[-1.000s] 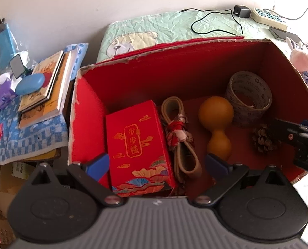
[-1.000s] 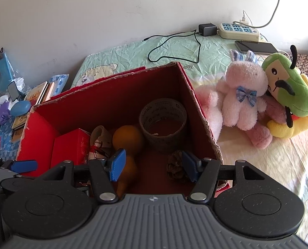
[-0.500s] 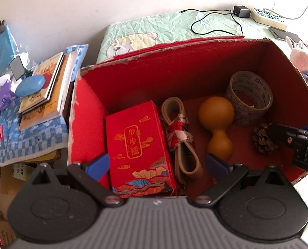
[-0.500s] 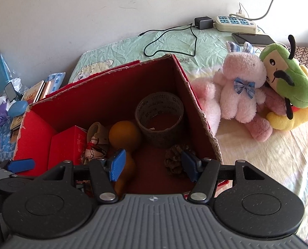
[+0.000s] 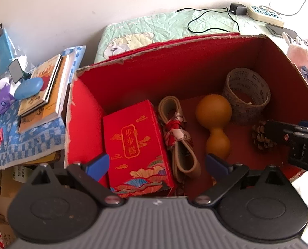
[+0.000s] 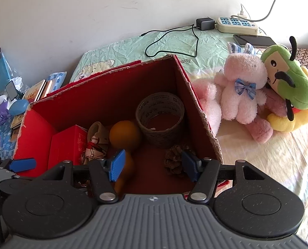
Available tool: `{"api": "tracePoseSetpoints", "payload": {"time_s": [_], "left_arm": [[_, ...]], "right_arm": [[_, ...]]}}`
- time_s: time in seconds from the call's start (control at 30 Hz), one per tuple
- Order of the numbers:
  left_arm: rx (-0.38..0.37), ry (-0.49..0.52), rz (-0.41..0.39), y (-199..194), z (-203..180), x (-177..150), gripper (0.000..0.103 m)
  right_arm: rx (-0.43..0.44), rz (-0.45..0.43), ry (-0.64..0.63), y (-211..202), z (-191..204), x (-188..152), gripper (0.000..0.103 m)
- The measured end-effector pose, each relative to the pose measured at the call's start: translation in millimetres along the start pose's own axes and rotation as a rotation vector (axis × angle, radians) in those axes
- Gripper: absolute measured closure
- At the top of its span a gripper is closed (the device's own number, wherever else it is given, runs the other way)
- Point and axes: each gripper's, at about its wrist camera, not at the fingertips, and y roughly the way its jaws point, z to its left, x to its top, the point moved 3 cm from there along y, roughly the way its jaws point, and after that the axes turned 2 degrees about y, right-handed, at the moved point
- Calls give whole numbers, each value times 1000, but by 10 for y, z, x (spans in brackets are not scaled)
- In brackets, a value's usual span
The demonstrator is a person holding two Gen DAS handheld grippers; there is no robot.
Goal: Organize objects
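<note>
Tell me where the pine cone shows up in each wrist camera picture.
Left wrist: the pine cone lies at the right of the red box, partly behind the right gripper.
Right wrist: the pine cone sits low in the middle, by the right-hand pad.
Shared landmark: the tape roll just behind it.

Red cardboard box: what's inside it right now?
In the red cardboard box: a red gift carton, a folded strap, a gourd, a tape roll and a pinecone. The carton hides the floor beneath it.
</note>
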Motion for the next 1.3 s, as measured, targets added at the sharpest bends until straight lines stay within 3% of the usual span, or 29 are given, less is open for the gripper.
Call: {"api": "tracePoseSetpoints", "payload": {"time_s": [1.3], "left_arm": [[7, -5, 32, 76, -14, -10, 4]], "right_arm": [[-9, -5, -33, 9, 37, -17, 39]]}}
